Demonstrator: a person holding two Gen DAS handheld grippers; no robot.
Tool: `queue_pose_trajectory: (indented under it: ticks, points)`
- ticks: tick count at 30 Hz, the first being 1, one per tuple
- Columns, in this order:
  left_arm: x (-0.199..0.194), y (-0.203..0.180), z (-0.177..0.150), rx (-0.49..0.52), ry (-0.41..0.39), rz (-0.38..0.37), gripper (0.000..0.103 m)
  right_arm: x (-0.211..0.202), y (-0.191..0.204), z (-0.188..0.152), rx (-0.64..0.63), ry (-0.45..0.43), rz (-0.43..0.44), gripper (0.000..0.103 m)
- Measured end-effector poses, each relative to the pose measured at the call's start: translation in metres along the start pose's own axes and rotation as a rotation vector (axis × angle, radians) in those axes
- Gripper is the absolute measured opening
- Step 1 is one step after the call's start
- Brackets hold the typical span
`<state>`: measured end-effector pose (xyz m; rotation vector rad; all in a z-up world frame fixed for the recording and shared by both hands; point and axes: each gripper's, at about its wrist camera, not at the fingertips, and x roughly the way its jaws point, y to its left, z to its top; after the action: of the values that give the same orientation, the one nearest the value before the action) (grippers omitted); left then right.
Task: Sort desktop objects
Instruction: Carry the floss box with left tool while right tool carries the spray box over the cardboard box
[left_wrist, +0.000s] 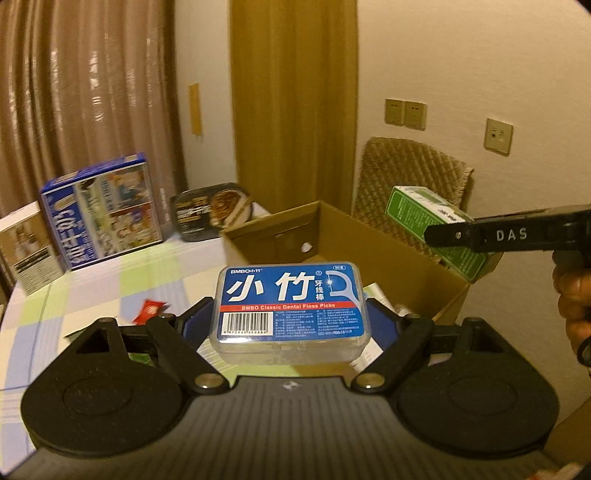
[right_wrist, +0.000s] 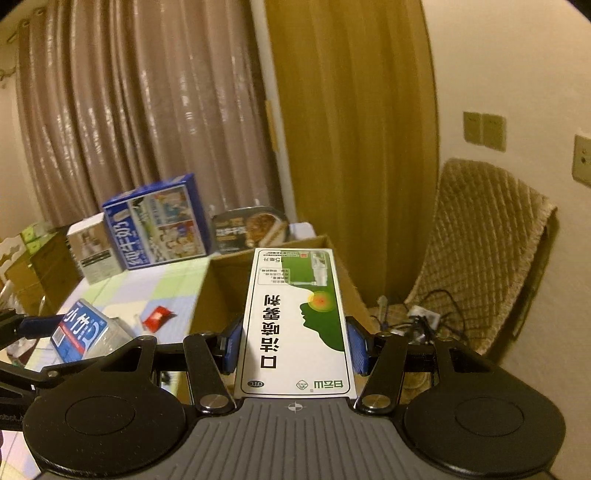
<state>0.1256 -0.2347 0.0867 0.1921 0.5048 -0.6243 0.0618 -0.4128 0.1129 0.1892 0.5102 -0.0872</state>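
On the left, my left gripper (left_wrist: 290, 317) was clenched on the floss box (left_wrist: 290, 304), its blue pads pressing the short ends. The box was lifted off the table (left_wrist: 110, 280), label up, long axis running across the fingers, just short of the carton (left_wrist: 369, 243). A red sachet (left_wrist: 149, 310) lay on the cloth below it.

Further right, my right gripper (right_wrist: 293, 347) was grasping the spray box (right_wrist: 295, 321) by its long sides. Its long axis pointed straight ahead along the fingers, print upside down to me, far end over the carton (right_wrist: 221, 291).

I judged this the carry-and-drop step: both items were airborne at the carton. Next, each needed to sit squarely over the opening before I let go, the arms kept well apart.
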Motion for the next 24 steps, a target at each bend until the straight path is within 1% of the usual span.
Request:
queue_pose_trajectory:
  ticks: [5,10,16,24]
  points:
    - [0.028,-0.02,0.008,0.015,0.021,-0.034,0.083,0.009,-0.026,-0.003,0.033,0.019,-0.011,0.053]
    - [0.055,-0.034,0.01,0.029,0.035,-0.064,0.083,0.024,-0.04,-0.004,0.044,0.04,-0.026,0.053]
    - [0.082,-0.042,0.008,0.028,0.056,-0.098,0.083,0.044,-0.047,-0.004,0.05,0.062,-0.034,0.053]
    - [0.112,-0.043,0.008,0.014,0.083,-0.134,0.083,0.058,-0.051,-0.005,0.047,0.08,-0.042,0.053]
